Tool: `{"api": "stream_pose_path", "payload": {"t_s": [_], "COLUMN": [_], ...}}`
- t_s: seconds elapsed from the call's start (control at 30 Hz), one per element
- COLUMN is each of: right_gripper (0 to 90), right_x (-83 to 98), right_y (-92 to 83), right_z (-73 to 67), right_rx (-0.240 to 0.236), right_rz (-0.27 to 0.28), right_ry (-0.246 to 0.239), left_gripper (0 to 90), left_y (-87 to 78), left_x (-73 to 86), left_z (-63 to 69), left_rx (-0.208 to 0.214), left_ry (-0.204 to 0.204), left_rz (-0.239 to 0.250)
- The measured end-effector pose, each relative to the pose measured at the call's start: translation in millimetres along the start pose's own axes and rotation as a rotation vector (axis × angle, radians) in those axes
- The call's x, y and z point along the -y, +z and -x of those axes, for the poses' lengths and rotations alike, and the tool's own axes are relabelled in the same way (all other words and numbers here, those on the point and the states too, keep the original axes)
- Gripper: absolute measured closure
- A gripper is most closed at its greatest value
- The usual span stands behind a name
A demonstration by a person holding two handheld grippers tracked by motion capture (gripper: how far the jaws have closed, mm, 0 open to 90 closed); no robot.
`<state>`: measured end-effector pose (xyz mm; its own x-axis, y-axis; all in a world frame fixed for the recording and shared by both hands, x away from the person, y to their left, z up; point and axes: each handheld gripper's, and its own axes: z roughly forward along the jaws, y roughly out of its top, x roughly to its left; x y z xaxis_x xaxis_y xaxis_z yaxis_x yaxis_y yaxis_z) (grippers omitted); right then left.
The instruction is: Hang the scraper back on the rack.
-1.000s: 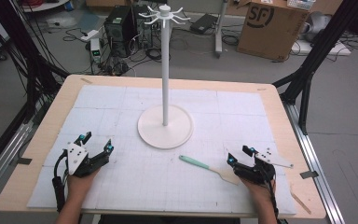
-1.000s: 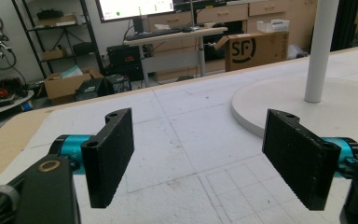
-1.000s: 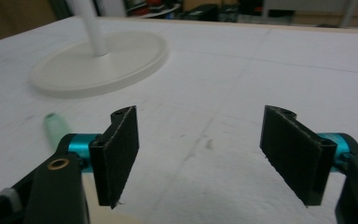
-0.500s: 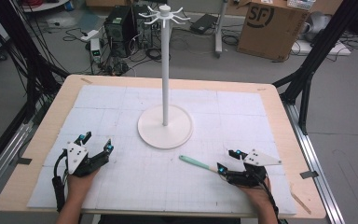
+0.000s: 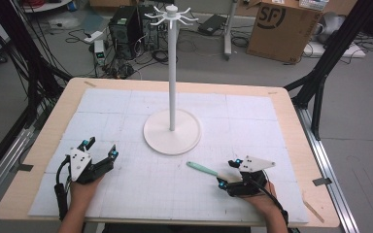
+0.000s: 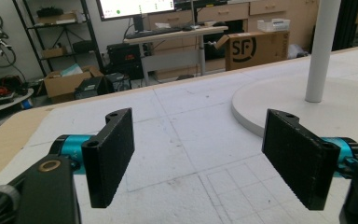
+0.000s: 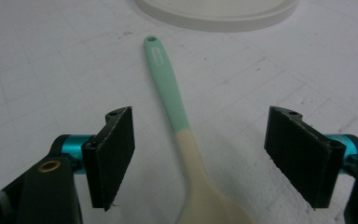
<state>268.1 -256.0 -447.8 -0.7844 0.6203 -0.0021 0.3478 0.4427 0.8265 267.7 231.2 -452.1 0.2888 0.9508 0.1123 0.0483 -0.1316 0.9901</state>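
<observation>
A spoon with a mint-green handle and a cream bowl lies flat on the white mat, right of centre. In the right gripper view the spoon runs away from the camera, handle tip toward the stand's base. My right gripper is open, low over the mat, one jaw on each side of the spoon's neck, touching neither side; the right gripper holds nothing. A white hook stand rises from its round base at mid-table. My left gripper rests open at the front left, and the left gripper is empty.
The wooden table carries a white gridded mat. The stand's base and pole lie ahead and right of the left gripper. Beyond the table are a cardboard box, cables and black frame legs.
My right gripper has moved left toward the spoon and turned to point along it, so its jaws now straddle the spoon's neck. The left gripper has stayed where it was.
</observation>
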Motion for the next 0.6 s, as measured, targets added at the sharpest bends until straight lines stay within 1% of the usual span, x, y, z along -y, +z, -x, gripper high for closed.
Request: {"api": "stream_pose_path", "payload": {"t_s": [0.07, 0.17, 0.27, 0.33, 0.47, 0.6], "right_gripper": [25.6, 27.7, 31.3, 34.4, 37.7, 40.7], "right_x": [-2.1, -2.6, -2.4, -2.7, -3.2, -4.0], "right_y": [4.0, 5.2, 5.6, 6.2, 8.5, 11.0], "right_z": [1.0, 2.9, 3.4, 3.2, 2.8, 3.1], "right_rx": [-0.017, -0.029, -0.034, -0.040, -0.047, -0.056], "right_rz": [-0.018, -0.024, -0.026, -0.034, -0.057, -0.083], "right_ry": [0.000, 0.020, 0.023, 0.018, 0.007, 0.010], "left_gripper": [25.8, 25.8, 25.7, 25.6, 25.6, 25.6], "left_y": [-0.1, -0.2, -0.2, -0.2, -0.3, -0.4], "left_x": [0.0, 0.0, 0.0, 0.1, 0.1, 0.1], "left_z": [-0.1, 0.1, 0.1, 0.3, 0.3, 0.4], "left_rx": [0.000, 0.001, 0.000, 0.001, 0.001, 0.001], "left_ry": [0.001, 0.003, 0.003, 0.005, 0.006, 0.008], "left_rz": [0.000, 0.000, 0.000, 0.002, 0.001, 0.001]}}
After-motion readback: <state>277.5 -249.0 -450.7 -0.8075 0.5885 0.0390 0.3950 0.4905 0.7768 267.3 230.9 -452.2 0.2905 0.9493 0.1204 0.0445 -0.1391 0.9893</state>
